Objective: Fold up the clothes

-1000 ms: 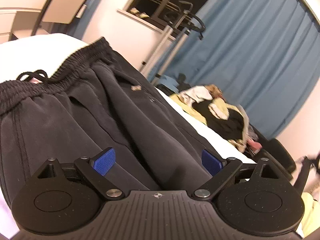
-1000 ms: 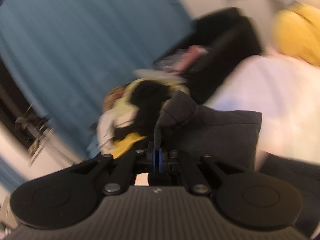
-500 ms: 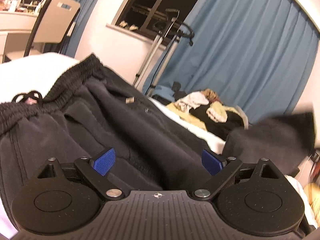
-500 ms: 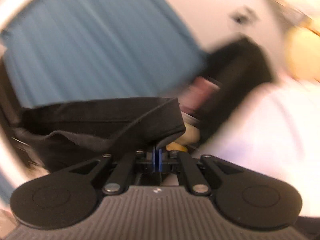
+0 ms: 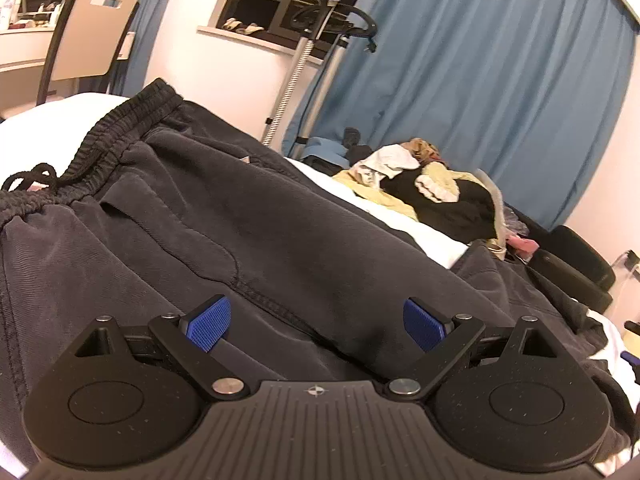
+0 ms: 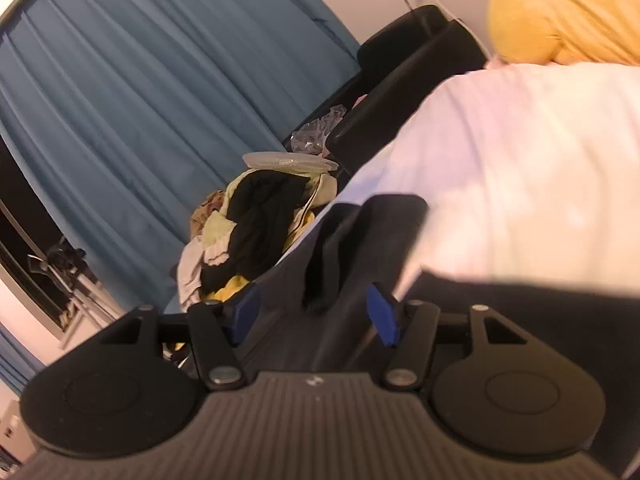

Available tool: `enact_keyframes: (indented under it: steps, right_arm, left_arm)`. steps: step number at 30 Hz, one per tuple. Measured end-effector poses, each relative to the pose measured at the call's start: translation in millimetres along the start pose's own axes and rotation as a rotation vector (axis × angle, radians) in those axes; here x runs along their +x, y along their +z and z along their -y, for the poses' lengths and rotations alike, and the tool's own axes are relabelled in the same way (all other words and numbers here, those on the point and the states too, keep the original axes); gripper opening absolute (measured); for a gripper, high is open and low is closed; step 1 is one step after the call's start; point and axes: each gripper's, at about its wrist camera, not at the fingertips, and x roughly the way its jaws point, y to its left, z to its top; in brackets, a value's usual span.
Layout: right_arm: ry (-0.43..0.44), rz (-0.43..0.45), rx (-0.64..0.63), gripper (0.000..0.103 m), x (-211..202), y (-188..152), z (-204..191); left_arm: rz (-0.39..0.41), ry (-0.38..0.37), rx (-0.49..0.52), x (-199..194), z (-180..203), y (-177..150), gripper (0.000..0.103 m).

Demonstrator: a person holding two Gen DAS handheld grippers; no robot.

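Observation:
Dark grey sweatpants (image 5: 224,216) lie spread on the white bed (image 5: 52,120), with the elastic waistband and drawstring at the upper left. My left gripper (image 5: 316,322) hovers low over the pants, jaws wide and nothing pinched between its blue pads (image 5: 208,322). In the right wrist view the folded-over pant leg end (image 6: 360,240) lies on the bed between the fingers of my right gripper (image 6: 314,312). Its jaws are opening and the pads (image 6: 380,314) stand clear of the cloth.
A pile of mixed clothes (image 5: 432,188) lies at the bed's far side, in front of blue curtains (image 5: 500,80). A garment steamer stand (image 5: 312,40) is by the window. A chair (image 5: 88,32) and desk stand at the left. A yellow cushion (image 6: 560,16) sits beyond the white pillow (image 6: 520,160).
My right gripper carried the pant leg end over and down onto the bed, then opened and let it go. The folded leg now lies at the right in the left wrist view.

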Motion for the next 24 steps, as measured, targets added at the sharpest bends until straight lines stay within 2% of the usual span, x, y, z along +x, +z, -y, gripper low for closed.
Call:
enact_keyframes:
  steps: [3, 6, 7, 9, 12, 15, 18, 22, 24]
  right_arm:
    - [-0.076, -0.068, 0.186, 0.063, -39.7, 2.8, 18.9]
    - [-0.104, -0.084, 0.297, 0.063, -81.5, -8.7, 29.7]
    - [-0.139, -0.076, 0.293, 0.063, -92.4, -7.8, 31.8]
    - [-0.213, -0.061, 0.301, 0.064, -120.7, -11.0, 40.1]
    - [-0.228, -0.053, 0.454, 0.064, -151.4, -20.2, 65.8]
    - [-0.224, -0.066, 0.559, 0.064, -148.7, -26.3, 77.7]
    - [-0.221, -0.098, 0.548, 0.064, -139.3, -23.3, 81.9]
    - [-0.24, -0.123, 0.542, 0.064, -114.8, -19.4, 92.6]
    - [-0.239, -0.132, 0.56, 0.059, -105.5, -18.1, 102.0]
  left_arm:
    - [-0.002, -0.02, -0.016, -13.2, -0.7, -0.5, 0.095]
    - [0.002, -0.015, -0.018, -29.8, -1.2, 0.1, 0.095]
    - [0.003, -0.014, -0.021, -35.6, -1.5, 0.4, 0.095]
    - [-0.009, 0.025, -0.038, -45.4, -5.1, 0.8, 0.095]
    - [-0.019, 0.089, -0.117, -59.6, -19.9, 1.7, 0.095]
    - [-0.02, 0.172, -0.222, -74.0, -38.9, 3.7, 0.095]
    - [-0.02, 0.249, -0.319, -83.4, -56.0, 3.7, 0.095]
    - [-0.074, 0.282, -0.423, -75.8, -71.6, -2.0, 0.095]
    - [-0.089, 0.279, -0.44, -69.6, -71.9, -3.8, 0.095]
